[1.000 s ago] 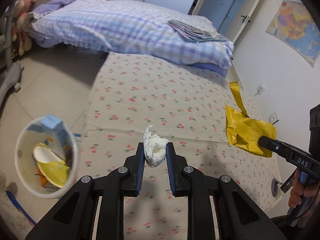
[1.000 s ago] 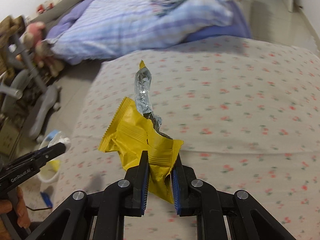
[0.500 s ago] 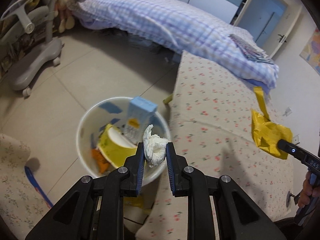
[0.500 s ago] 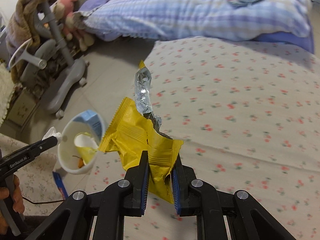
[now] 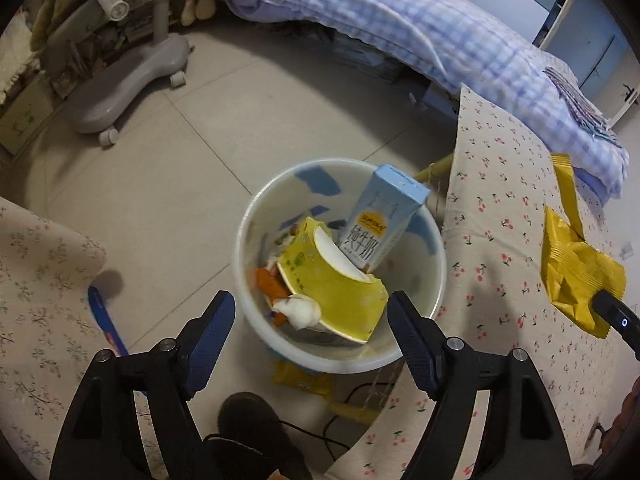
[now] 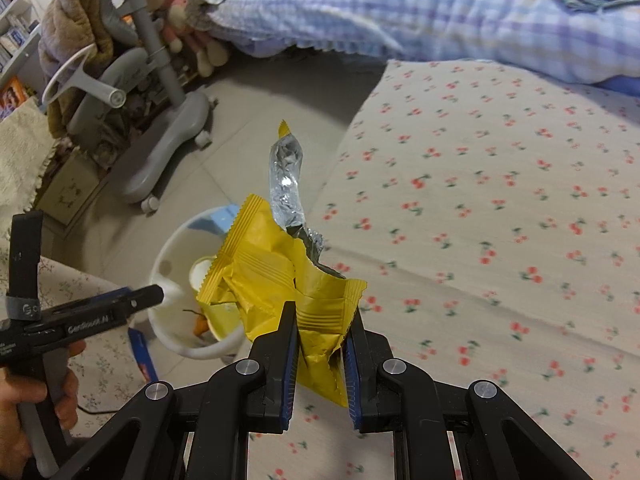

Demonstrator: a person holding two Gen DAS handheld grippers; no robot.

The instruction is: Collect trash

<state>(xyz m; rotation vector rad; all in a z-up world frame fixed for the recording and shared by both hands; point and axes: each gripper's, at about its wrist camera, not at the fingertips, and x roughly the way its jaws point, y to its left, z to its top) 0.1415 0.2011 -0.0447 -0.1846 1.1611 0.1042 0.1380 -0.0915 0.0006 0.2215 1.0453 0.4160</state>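
My left gripper [image 5: 310, 304] hovers over a white trash bin [image 5: 438, 280] on the floor; its jaws are opening, with nothing between them. The crumpled white tissue [image 5: 300, 310] now lies inside the bin against a yellow paper bowl [image 5: 332, 292], beside a blue milk carton [image 5: 380, 220]. My right gripper [image 6: 322, 312] is shut on a torn yellow wrapper [image 6: 272, 276] with a silver foil strip, held over the floral bedsheet's edge right of the bin [image 6: 168, 256]. That wrapper [image 5: 576, 272] also shows at the right in the left wrist view.
A floral-sheeted mattress [image 5: 520, 208] borders the bin on the right. A checked duvet [image 5: 400, 28] lies beyond. A grey wheeled chair base [image 5: 132, 76] stands on the tiled floor at left. A yellow packet [image 5: 300, 380], cable and a blue object [image 5: 106, 320] lie by the bin.
The left gripper swung from above the bed to over the bin, opened, and the tissue dropped in. The right gripper carried the yellow wrapper toward the bin.
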